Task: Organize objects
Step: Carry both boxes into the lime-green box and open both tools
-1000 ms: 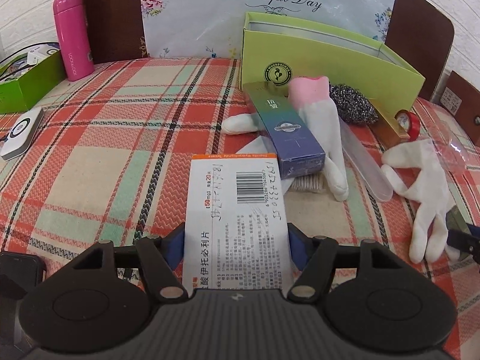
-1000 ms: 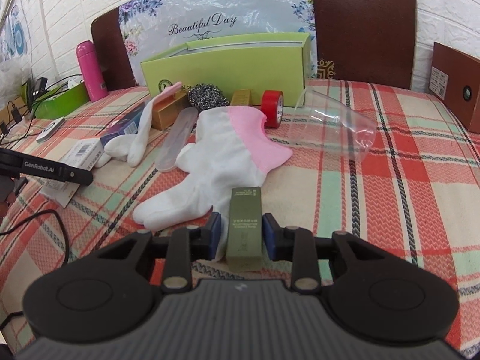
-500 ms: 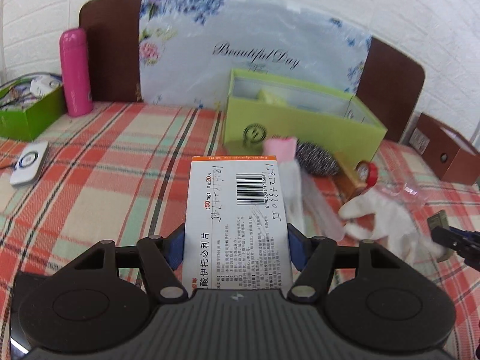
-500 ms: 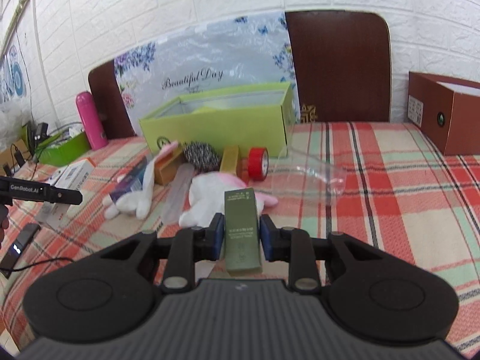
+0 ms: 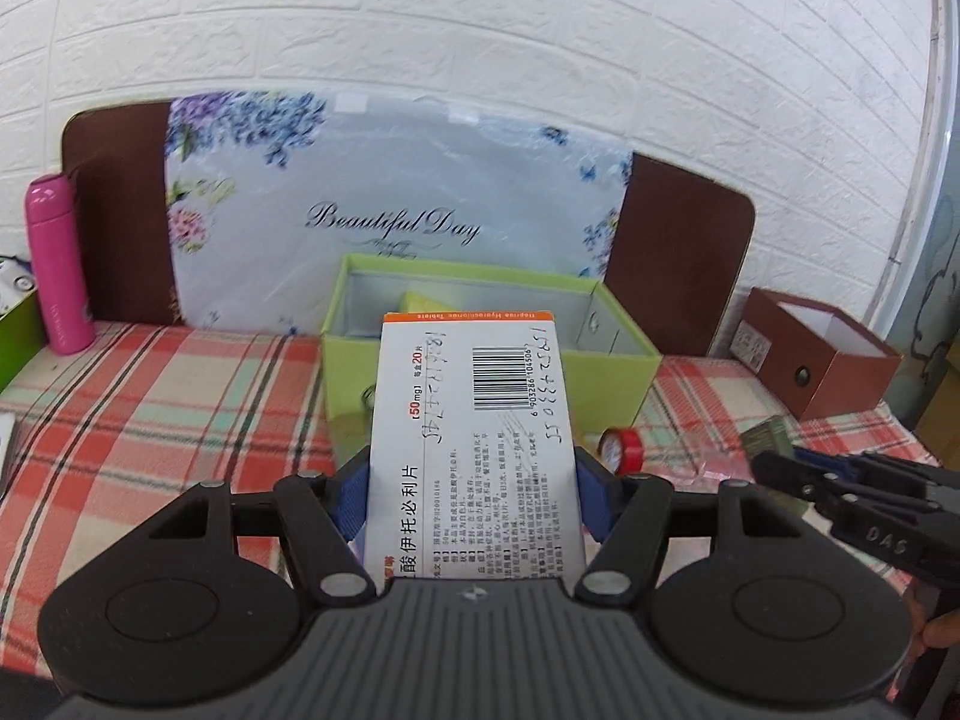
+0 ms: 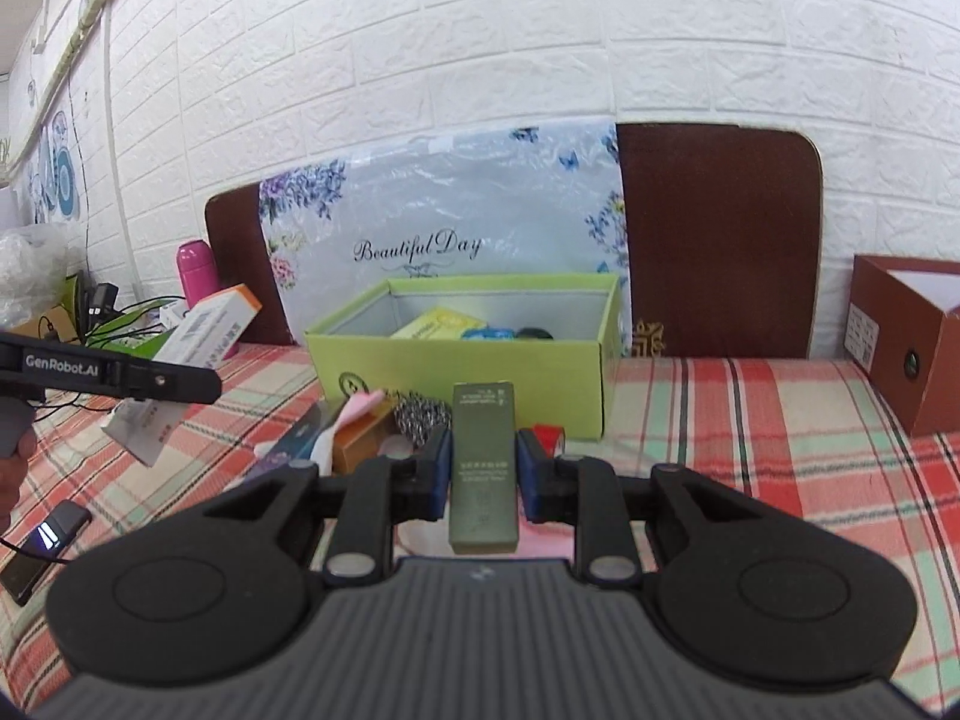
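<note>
The left hand-held gripper [image 5: 471, 501] clamps a white medicine box [image 5: 474, 432] by its sides, lifted above the plaid-covered bench [image 5: 180, 396]. The right hand-held gripper [image 6: 480, 471] pinches a slim dark green box [image 6: 483, 468], also raised. Beyond both stands the open lime-green box [image 6: 474, 369], already holding a few items.

Bright even daylight, soft shadows, slight motion blur, heavy fisheye warp w/ dark corners
</note>
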`<state>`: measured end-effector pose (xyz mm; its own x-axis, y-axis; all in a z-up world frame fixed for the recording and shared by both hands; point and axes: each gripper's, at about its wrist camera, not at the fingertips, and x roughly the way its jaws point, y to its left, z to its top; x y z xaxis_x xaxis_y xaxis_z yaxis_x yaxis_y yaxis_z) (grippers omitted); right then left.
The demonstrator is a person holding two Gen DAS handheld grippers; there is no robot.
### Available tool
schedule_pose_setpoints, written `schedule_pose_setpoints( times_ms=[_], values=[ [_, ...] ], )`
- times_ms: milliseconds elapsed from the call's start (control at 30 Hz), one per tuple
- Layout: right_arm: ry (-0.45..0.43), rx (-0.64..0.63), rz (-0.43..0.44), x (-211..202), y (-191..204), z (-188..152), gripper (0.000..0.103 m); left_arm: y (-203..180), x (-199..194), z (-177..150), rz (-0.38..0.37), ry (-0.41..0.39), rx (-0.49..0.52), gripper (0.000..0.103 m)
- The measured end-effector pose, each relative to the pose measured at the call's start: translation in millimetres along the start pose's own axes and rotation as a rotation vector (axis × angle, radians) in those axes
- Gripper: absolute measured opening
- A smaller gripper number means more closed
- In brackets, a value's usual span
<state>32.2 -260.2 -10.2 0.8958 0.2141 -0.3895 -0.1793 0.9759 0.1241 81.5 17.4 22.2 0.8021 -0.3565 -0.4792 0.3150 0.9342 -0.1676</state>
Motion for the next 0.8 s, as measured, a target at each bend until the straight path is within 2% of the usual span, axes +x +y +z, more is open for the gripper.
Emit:
schedule_pose_setpoints(
  times_ms=[333, 533, 800],
  values=[
    [-0.042, -0.036, -0.012, 52, -9, 37, 0.022, -24, 46, 53, -0.076, -0.052, -0.002, 0.069],
    [-0.051, -0.042, -0.051, 91, -20, 56, 0.022, -33, 98, 82, -0.126, -0.026, -0.032, 0.069],
    [-0.031, -0.072, -0.097, 148, -35, 70, 0.022, -34, 174, 104, -0.140, 0.035, -0.098, 0.069]
  ],
)
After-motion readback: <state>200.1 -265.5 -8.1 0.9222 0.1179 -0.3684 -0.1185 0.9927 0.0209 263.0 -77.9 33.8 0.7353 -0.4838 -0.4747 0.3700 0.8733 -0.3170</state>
